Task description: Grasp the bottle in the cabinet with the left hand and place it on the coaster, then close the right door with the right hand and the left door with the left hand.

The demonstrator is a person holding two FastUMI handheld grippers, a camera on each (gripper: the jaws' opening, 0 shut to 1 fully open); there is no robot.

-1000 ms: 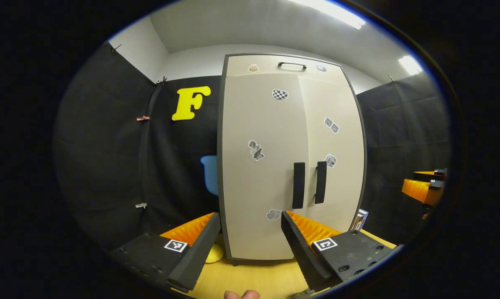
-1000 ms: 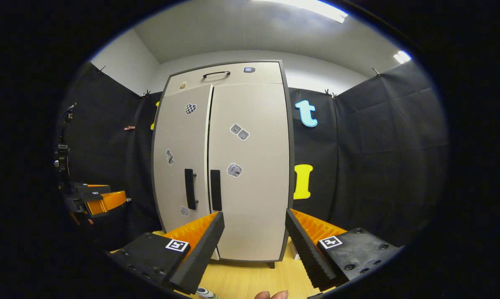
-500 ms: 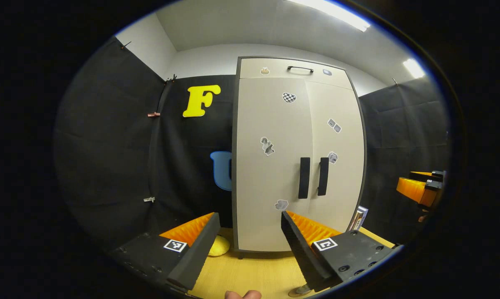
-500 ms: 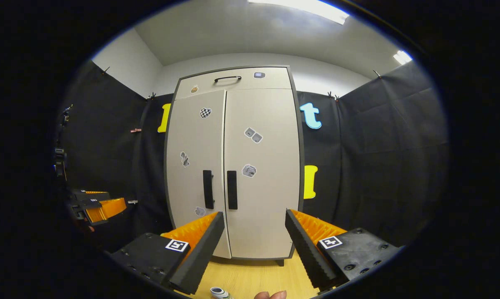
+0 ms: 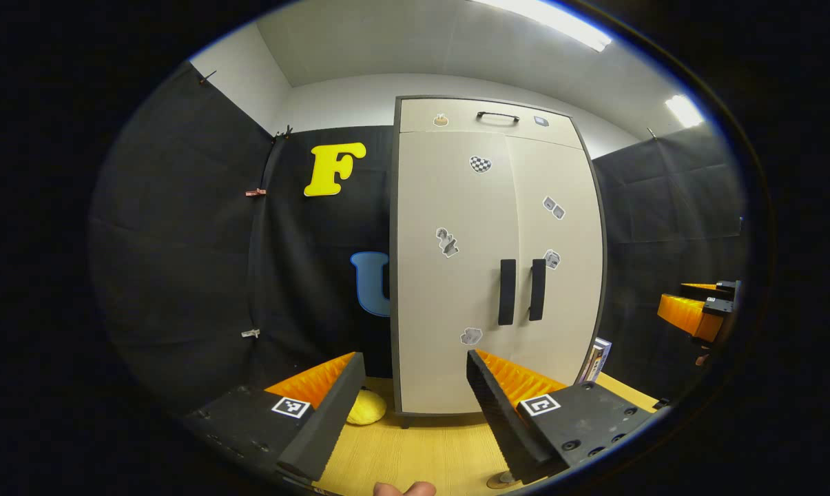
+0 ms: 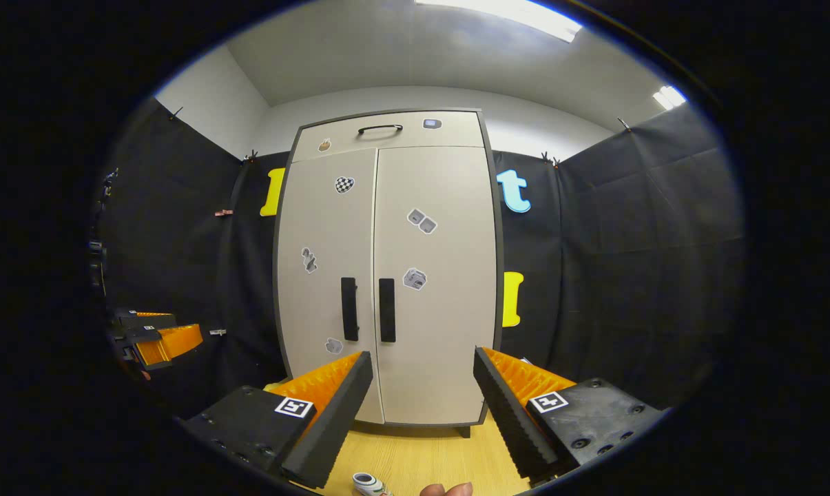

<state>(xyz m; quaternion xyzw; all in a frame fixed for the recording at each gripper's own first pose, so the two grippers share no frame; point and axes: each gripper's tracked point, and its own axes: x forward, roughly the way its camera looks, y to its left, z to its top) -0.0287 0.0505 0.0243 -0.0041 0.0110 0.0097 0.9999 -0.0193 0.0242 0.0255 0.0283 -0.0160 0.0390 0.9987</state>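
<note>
- Tall beige two-door cabinet (image 5: 497, 275) with dark frame stands on the light wooden tabletop (image 5: 421, 455); both doors sit flush with the front; left door (image 5: 449, 275) and right door (image 5: 566, 275) meet at a thin centre seam; the same cabinet is seen head-on in the right gripper view (image 6: 387, 275).
- Two black vertical bar handles (image 6: 368, 309) flank the seam, just beside each other; small grey stickers scattered over both doors; a narrow top drawer panel (image 6: 387, 134) carries a black curved pull.
- Left gripper (image 5: 415, 406): black-and-orange fingers apart, nothing between them; held well clear of the cabinet front, apart from it; seen also at the left edge of the right gripper view (image 6: 156, 337).
- Right gripper (image 6: 421, 410): fingers likewise spread wide, empty, facing the door seam; seen also at the right edge of the left gripper view (image 5: 697, 313).
- Bottle: a small white cap-like top (image 6: 368, 482) shows at the bottom edge of the right gripper view, low on the tabletop; too cropped to confirm as the bottle.
- A round brownish disc edge (image 5: 501, 480) shows below the left gripper's right finger; cannot tell if it is the coaster.
- Yellow rounded object (image 5: 366, 410) lies on the tabletop just beside the cabinet's left foot.
- Small upright box (image 5: 597, 358) stands by the cabinet's right side.
</note>
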